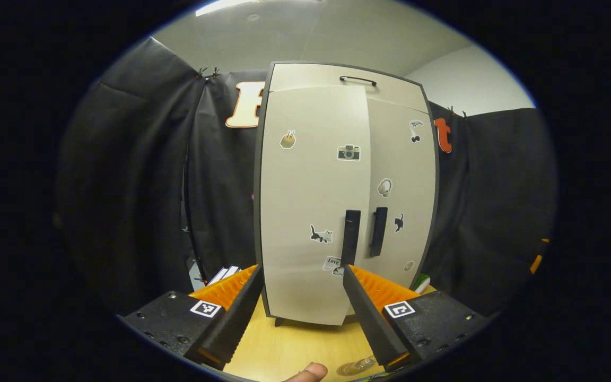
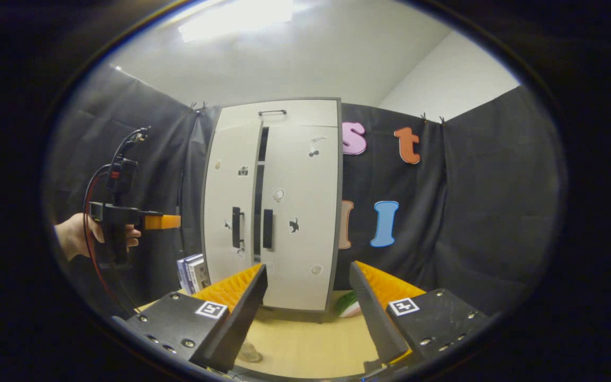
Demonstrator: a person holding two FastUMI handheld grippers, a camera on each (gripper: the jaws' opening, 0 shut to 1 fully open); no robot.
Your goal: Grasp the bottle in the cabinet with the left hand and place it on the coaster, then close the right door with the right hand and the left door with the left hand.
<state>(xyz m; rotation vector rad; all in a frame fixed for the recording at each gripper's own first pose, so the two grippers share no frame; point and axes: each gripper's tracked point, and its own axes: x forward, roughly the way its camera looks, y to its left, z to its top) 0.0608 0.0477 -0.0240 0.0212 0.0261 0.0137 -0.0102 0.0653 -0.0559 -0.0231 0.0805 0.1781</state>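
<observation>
Both grippers, left (image 1: 300, 276) and right (image 2: 308, 273), jaws wide, empty; left door (image 2: 231, 212) slightly ajar beside right door (image 2: 300, 212).

Bottle (image 1: 356, 366) cut off at bottom edge.

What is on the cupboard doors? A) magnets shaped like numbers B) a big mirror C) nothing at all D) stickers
D: small stickers dot both cabinet doors, such as a camera sticker and a black cat sticker.
</observation>
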